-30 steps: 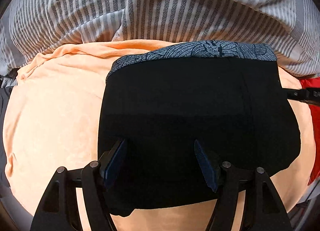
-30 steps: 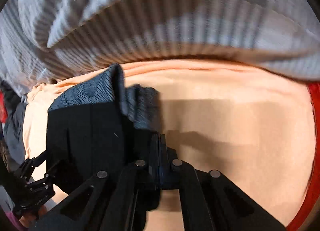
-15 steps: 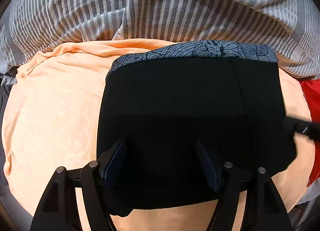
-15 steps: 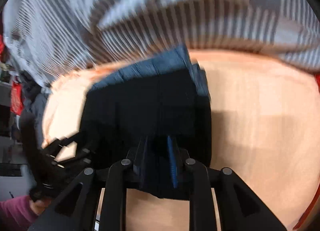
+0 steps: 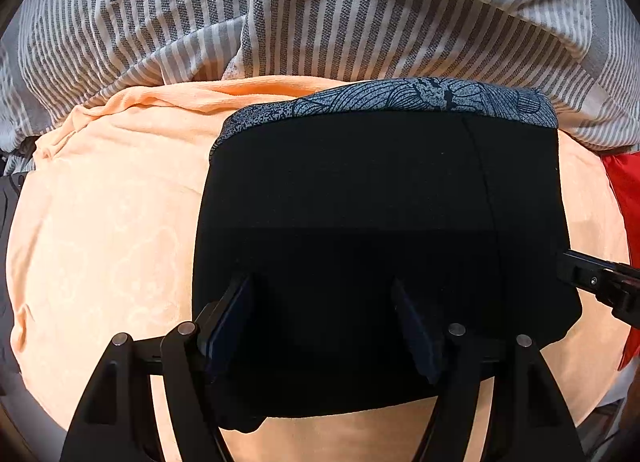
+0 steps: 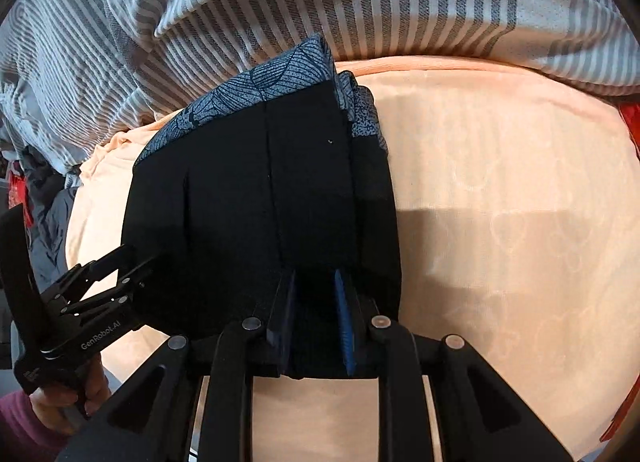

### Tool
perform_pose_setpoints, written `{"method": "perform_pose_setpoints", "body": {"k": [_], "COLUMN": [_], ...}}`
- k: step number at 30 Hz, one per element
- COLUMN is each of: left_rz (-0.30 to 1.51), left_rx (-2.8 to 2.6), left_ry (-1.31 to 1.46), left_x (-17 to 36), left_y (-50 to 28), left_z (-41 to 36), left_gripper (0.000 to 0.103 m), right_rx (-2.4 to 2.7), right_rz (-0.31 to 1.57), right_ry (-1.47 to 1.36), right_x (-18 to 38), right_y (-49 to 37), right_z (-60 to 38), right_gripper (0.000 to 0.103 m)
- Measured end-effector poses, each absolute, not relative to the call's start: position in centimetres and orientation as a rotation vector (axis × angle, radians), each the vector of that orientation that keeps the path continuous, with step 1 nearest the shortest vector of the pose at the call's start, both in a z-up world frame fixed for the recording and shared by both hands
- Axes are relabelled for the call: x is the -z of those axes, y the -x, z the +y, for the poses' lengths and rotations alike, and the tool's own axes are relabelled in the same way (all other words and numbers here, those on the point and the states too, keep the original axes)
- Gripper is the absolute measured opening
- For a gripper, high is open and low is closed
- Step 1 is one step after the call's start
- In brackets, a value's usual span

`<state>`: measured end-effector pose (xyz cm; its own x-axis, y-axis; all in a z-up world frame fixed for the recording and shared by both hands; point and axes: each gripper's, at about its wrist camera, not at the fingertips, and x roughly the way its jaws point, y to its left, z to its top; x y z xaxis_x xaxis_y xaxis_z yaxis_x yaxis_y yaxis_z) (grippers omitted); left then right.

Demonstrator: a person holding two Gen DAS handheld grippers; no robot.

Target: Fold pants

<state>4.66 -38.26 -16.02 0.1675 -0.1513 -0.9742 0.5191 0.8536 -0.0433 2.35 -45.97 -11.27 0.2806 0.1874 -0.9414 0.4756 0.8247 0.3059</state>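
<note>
**Letting go of the folded pants without dragging the edge**

Starting at the right gripper [image 6: 314, 302]: its fingers [image 6: 344, 318] stand a narrow way apart at lower centre of the right wrist view, and they have just been opening. Black cloth sits between them, but the pads look slack on it, so I read this as a release, not a pinch. The left gripper [image 5: 324, 326] hovers low centre in the left wrist view, fingers [image 5: 230, 326] spread wide over the cloth and clenched on nothing.

The pants [image 5: 380, 242] lie as a compact black rectangle, centre of the left view, with a blue-grey patterned band along the top edge. They rest on a peach towel [image 5: 108, 221]; striped bedding [image 5: 320, 13] fills the top of both views. In the right view the stack runs up the left-centre of frame, layers showing at its right edge.

Judgement on the step: the fold looks laid down, and the job now is a clean withdrawal.
- Open the right fingers a touch more before lifting, so no layer rides up with the pads.
- Draw straight back off the near edge, not sideways; a sideways pull would likely skew the stack.
- The left gripper is well placed to press the bundle flat if an edge lifts.
- Check the right-hand layers, which look slightly uneven.
</note>
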Motion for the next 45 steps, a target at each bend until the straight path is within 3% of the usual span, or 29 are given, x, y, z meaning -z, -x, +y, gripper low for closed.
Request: {"method": "perform_pose_setpoints", "body": {"k": [26,30,35,39,45], "left_rz": [1.338,1.343,1.353,1.359,1.377], "left_rx": [0.494,0.495,0.490,0.484,0.504], "left_ry": [-0.325,-0.326,-0.327,-0.324,-0.321], "left_x": [16.0,16.0,15.9,15.5,14.7], "left_y": [-4.9,-4.9,-5.0,-5.0,-4.9], "left_z": [-38.1,-38.1,-38.3,-38.4,-38.1], "left_gripper": [0.073,0.073,0.073,0.073,0.073], "right_rx": [0.258,0.269,0.257,0.245,0.238], "right_rz": [1.327,1.330,1.332,1.322,1.321], "right_ry": [-0.495,-0.486,-0.522,-0.526,-0.546], "right_x": [9.2,8.9,8.7,8.4,8.2], "right_y": [-1.4,-1.0,-0.5,-0.2,-0.3], "right_z": [-44.2,-44.5,-44.9,-44.9,-45.0], "right_gripper": [0.026,0.044,0.046,0.056,0.058]}}
